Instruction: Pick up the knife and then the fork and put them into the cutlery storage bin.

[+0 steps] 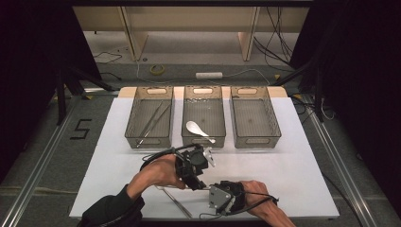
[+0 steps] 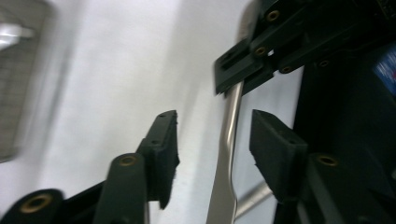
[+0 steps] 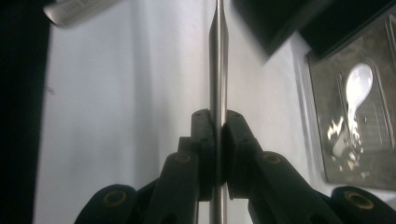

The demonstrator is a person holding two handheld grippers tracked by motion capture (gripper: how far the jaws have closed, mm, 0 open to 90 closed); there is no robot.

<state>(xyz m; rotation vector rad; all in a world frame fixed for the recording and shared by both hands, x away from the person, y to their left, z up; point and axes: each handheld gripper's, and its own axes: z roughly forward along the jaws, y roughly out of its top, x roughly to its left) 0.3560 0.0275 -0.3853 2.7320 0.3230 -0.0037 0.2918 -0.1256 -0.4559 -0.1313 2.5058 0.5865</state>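
Tongs (image 3: 217,70), slim and metal, were clamped edge-on between the pads of the right gripper (image 3: 217,140), whose jaws had shut on them. In the right gripper view their long axis ran straight up the picture, away from the jaws. In the high view they (image 1: 176,198) lay low over the white table (image 1: 293,179) near its front edge, slanting from the grippers toward the front left. Left gripper (image 2: 212,142) stood half open around the same tongs (image 2: 229,154); the metal strip passed between its pads, touching neither as far as could be told. Right gripper (image 2: 243,70) showed in that view, pinching the strip farther along. Three mesh bins stood in a row behind: left bin (image 1: 133,130) held long metal utensils (image 1: 152,122), middle bin (image 1: 218,124) a white spoon (image 1: 197,129), right bin (image 1: 273,124) nothing visible.
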